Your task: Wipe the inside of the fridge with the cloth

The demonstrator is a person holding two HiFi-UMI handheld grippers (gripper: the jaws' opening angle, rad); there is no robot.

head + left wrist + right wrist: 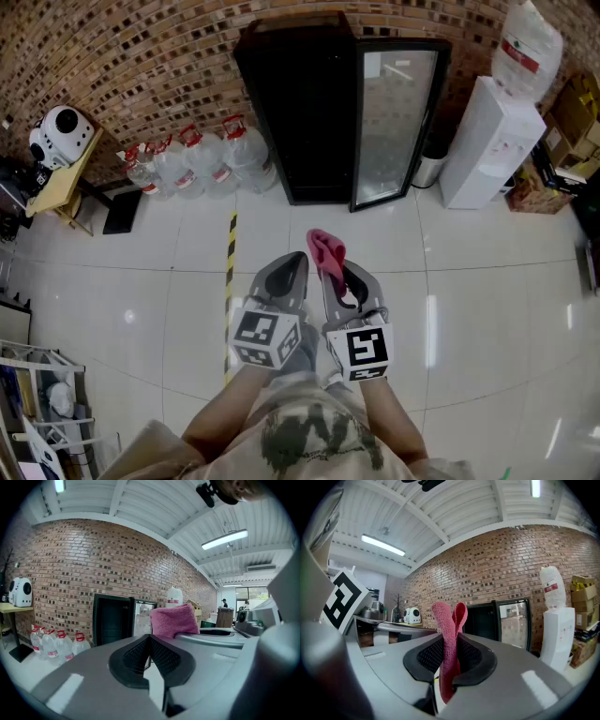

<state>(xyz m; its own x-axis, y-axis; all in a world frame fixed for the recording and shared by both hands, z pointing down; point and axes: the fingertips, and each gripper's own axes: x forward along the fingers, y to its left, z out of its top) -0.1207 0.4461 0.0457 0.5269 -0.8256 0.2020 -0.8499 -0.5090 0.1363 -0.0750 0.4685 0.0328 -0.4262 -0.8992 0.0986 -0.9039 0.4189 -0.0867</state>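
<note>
Right gripper [345, 286]: jaws pinched narrow on the folded pink cloth [326, 249], which stands up from their tips. Left gripper [284, 279], just beside it: jaws together, empty. Straight ahead and well apart stands the upright fridge [298, 112], its door [394, 122] open; both grippers look equally far from it.

The fridge [298, 112] is too dark inside to read; the right tool [337, 274] hides part of the cloth [326, 247].

Left tool [296, 261] jaws together, seemingly empty, right tool [343, 270] clamped on cloth [326, 249], both side by side
</note>
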